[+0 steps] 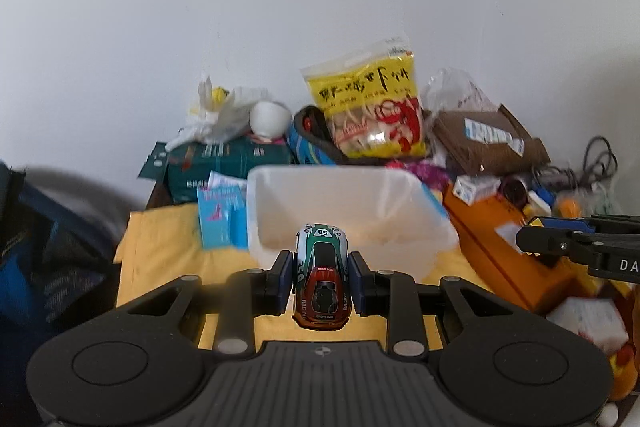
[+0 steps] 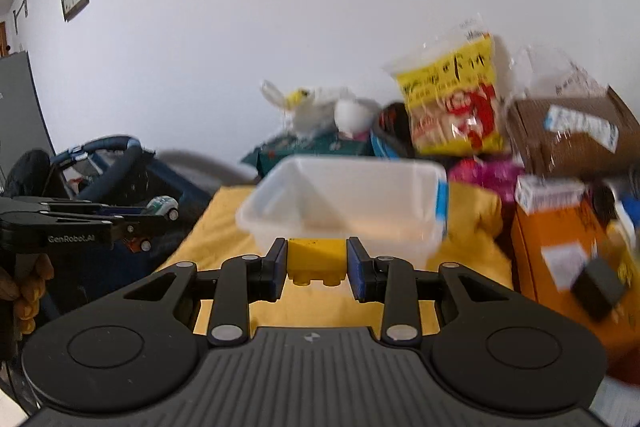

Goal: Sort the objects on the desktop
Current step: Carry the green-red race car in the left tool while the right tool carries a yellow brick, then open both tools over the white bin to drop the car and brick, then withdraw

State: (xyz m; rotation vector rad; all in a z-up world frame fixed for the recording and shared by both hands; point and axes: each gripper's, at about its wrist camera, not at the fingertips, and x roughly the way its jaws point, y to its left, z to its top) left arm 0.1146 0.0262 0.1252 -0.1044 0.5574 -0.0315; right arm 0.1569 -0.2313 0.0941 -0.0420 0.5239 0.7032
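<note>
Left wrist view: left gripper (image 1: 322, 277) pinches toy car (image 1: 322, 273), right gripper (image 2: 317, 269) pinches yellow brick (image 2: 317, 259), clear bin (image 1: 344, 215) mid-frame apparently unfilled.

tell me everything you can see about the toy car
The toy car is a small racing model with a glossy printed body, green and white at the front and red-orange toward the rear, a dark windscreen, the number 59 and the words "racing" and "sport car". It sits lengthwise in the left gripper, nose pointing away toward the clear plastic tub, the blue pads pressing its two sides. It hangs above the yellow cloth. From the right wrist view it shows side on, wheels visible.
</note>
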